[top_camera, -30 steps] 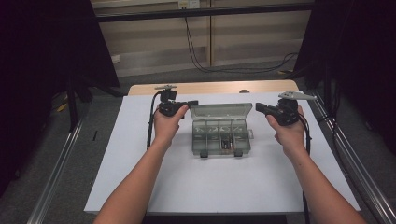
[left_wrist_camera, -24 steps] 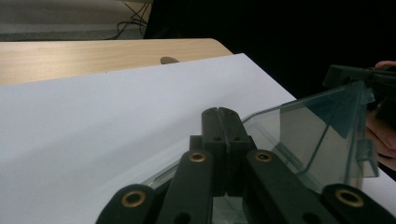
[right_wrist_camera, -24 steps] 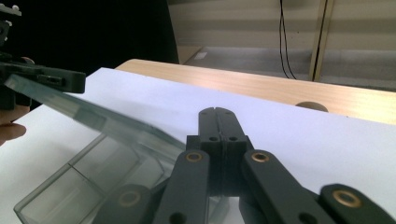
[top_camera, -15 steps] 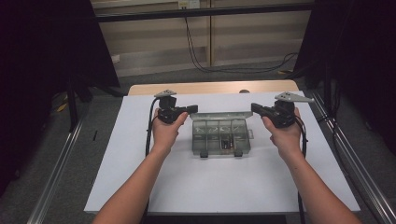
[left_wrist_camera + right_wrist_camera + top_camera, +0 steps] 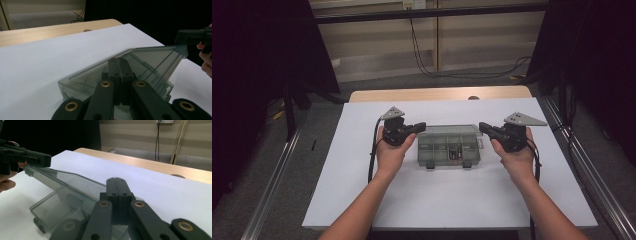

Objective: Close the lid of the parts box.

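high view / box: clear smoky plastic compartment box (image 5: 447, 147) mid worktop (image 5: 362, 200), on the white sheet; lid (image 5: 447, 131) hinged up toward 12 o'clock, two latches at the 6 o'clock edge
high view / left claw: left claw (image 5: 421, 126) at the box's 9 o'clock, tip at the lid's left corner, jaws pressed together, nothing pinched
high view / right claw: right claw (image 5: 482, 126) at the box's 3 o'clock, tip at the lid's right corner, jaws pressed together, empty
high view / contents: small dark bits in the divided cells, too small to name
left gripper view / box: lid slanted part-open over the tray, own claw (image 5: 120, 61) closed tight, tip against or just above the lid panel, can't tell which; other claw at 2 o'clock by the far lid corner
right gripper view / box: same lid tilted, tray cells below; own claw (image 5: 116, 181) closed, over the lid's rear edge; other claw at 10 o'clock on the far corner
handling guess: light, stiff, thin-walled, slick; lid likely flops on its hinge
where to hold: lid side corners to swing it, tray side walls to lift; avoid squeezing the thin panel
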Demonstrator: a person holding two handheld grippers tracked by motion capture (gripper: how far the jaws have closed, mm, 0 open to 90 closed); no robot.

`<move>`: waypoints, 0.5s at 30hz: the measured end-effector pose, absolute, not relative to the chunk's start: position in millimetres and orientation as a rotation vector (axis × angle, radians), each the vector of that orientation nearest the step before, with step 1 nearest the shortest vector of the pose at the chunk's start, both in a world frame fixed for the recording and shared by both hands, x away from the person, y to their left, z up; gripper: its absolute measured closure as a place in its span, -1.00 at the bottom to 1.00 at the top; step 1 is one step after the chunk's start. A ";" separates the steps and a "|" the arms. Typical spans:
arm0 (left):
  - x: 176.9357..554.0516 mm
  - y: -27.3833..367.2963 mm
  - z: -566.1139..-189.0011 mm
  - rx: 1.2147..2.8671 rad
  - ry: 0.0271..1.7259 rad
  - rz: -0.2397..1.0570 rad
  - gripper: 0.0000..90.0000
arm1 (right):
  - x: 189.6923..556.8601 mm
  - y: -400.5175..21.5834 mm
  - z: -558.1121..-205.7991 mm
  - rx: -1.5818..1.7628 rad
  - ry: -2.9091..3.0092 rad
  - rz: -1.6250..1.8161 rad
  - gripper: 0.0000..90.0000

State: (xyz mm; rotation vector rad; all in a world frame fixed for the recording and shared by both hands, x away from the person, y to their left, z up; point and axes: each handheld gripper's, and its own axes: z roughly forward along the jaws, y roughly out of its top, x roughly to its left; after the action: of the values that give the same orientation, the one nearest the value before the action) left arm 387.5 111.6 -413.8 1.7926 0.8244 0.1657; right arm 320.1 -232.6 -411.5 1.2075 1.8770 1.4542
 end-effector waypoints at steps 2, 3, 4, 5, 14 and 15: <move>383.8 111.8 -415.7 1.789 0.827 0.169 1.00 | 317.0 -231.8 -414.3 1.207 1.880 1.455 1.00; 381.9 111.9 -416.6 1.792 0.825 0.175 1.00 | 315.6 -231.1 -415.7 1.204 1.880 1.457 1.00; 379.7 112.0 -417.2 1.798 0.826 0.184 1.00 | 314.0 -230.4 -417.2 1.200 1.882 1.455 1.00; 378.0 112.1 -418.2 1.796 0.820 0.181 1.00 | 312.7 -230.0 -418.7 1.194 1.883 1.449 1.00; 359.8 112.2 -424.4 1.816 0.813 0.224 1.00 | 301.8 -225.2 -430.2 1.182 1.893 1.432 1.00; 357.9 112.6 -425.6 1.812 0.816 0.229 1.00 | 300.7 -224.6 -431.7 1.177 1.893 1.425 1.00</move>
State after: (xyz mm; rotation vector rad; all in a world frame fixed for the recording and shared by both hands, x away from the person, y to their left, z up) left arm 357.9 112.6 -425.6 1.8124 0.8162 0.2289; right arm 300.7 -224.6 -431.7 1.1771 1.8935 1.4255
